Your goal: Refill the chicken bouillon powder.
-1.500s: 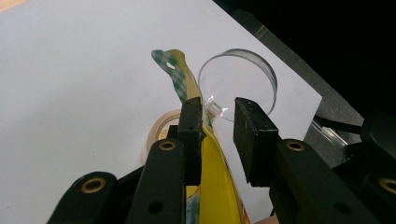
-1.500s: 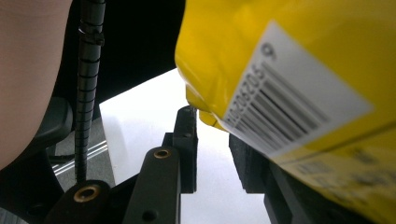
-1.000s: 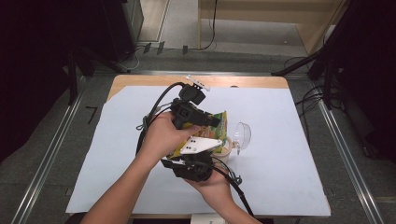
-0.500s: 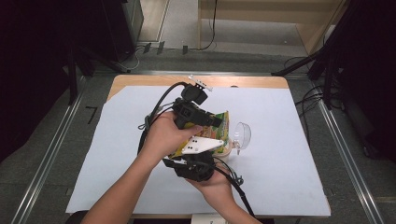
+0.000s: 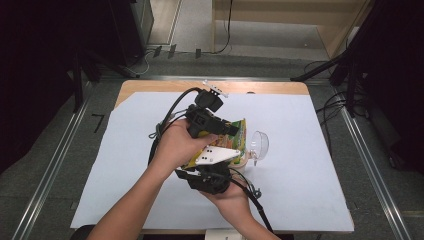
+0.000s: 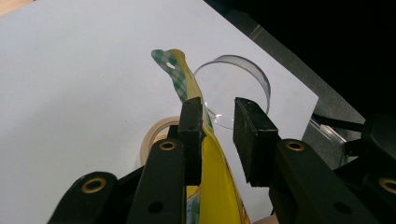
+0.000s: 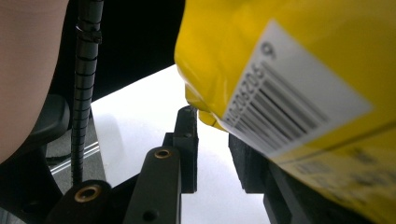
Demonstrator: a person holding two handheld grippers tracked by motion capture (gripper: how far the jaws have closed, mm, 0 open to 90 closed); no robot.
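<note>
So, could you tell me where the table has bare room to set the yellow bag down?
The white sheet lies bare left of the hands, out to its left edge, and again right of the clear cup, toward the right edge. The far strip near the wooden edge is free too. The middle is crowded: both grippers, the yellow bag, the cup and a tape roll.

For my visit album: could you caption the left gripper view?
Left gripper, jaws apart, with a yellow snack bag against one pad, above a clear round lid and tape roll.

Wooden table point(image 5: 150, 86), white sheet point(image 5: 310, 175) over it; tape roll point(image 6: 150, 137), clear cup point(image 6: 236, 88) on sheet.
</note>
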